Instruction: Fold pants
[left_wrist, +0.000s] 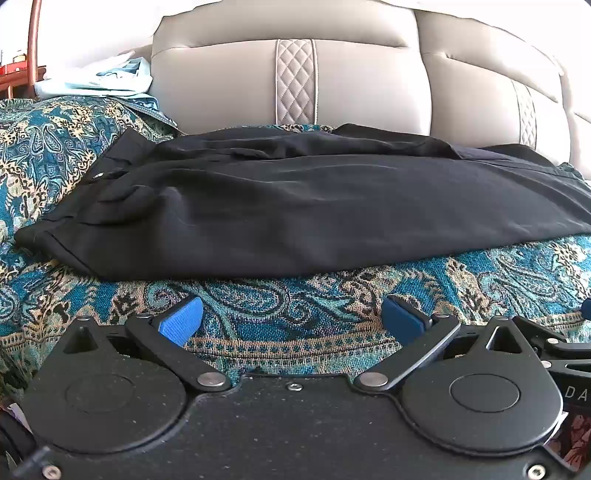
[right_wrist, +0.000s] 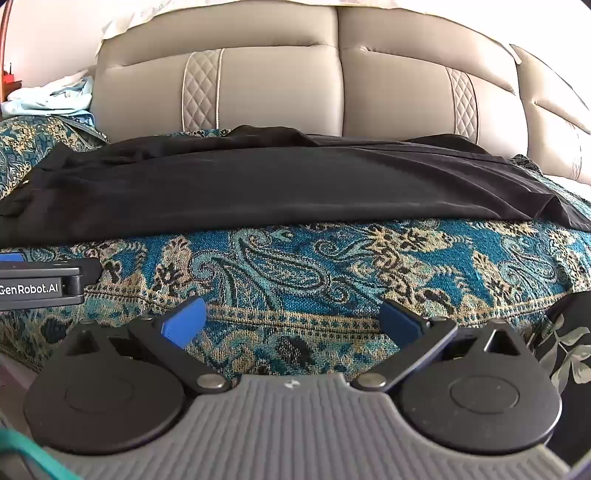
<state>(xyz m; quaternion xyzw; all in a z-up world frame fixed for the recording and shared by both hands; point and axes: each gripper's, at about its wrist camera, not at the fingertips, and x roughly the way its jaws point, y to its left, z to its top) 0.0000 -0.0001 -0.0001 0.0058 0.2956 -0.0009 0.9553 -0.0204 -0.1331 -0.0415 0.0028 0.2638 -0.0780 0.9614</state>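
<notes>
Across the paisley sofa throw (left_wrist: 280, 302), black pants (left_wrist: 295, 206) are lying lengthwise against the beige backrest (left_wrist: 221, 85), waistband toward our left. We are hovering the left claw (left_wrist: 291, 317) and right claw (right_wrist: 293, 319) short of the near edge, both gaping wide, holding nothing. Folding looks not yet started; next we judge we need to grip the ends.

pants (left_wrist: 295, 206) across the bedspread (left_wrist: 295, 295), headboard (left_wrist: 229, 85) behind, crumpled cloth (left_wrist: 99, 79) far left
</notes>
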